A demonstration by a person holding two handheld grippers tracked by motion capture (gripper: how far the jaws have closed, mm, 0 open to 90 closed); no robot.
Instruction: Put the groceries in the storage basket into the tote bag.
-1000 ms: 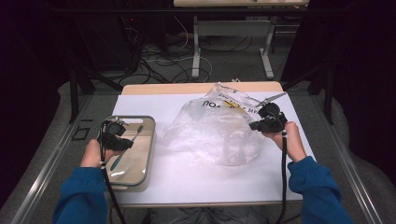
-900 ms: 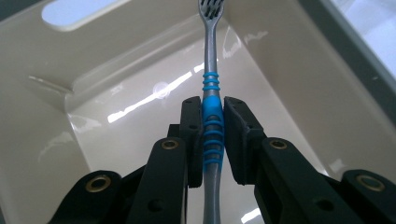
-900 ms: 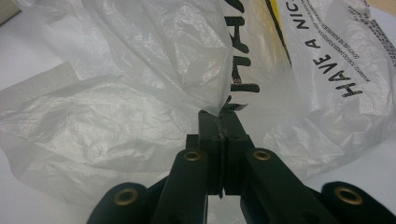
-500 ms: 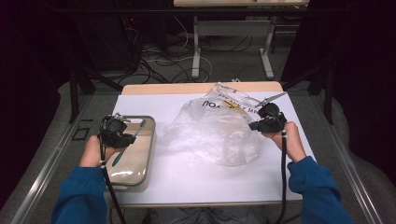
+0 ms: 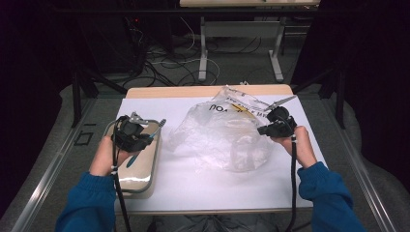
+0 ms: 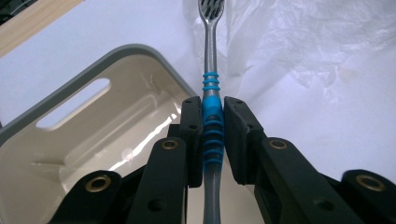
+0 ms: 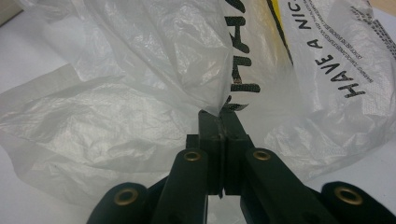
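toothbrush (image 6: 211, 93) clamped in the left claw (image 6: 212, 105) at its blue grip, bristles forward, just above the tray (image 6: 60, 84) at the bench's (image 5: 203, 186) left. right claw (image 7: 223, 119) pinched tight on the bag (image 7: 140, 93) edge. best keep that edge lifted so the mouth gapes, then steer the head in straight. print reads "have a nic".

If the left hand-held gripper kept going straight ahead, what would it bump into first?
Probably the plastic bag. The left hand-held gripper holds a toothbrush whose head points at the bag's edge, past the tray's rim. Depth is uncertain.
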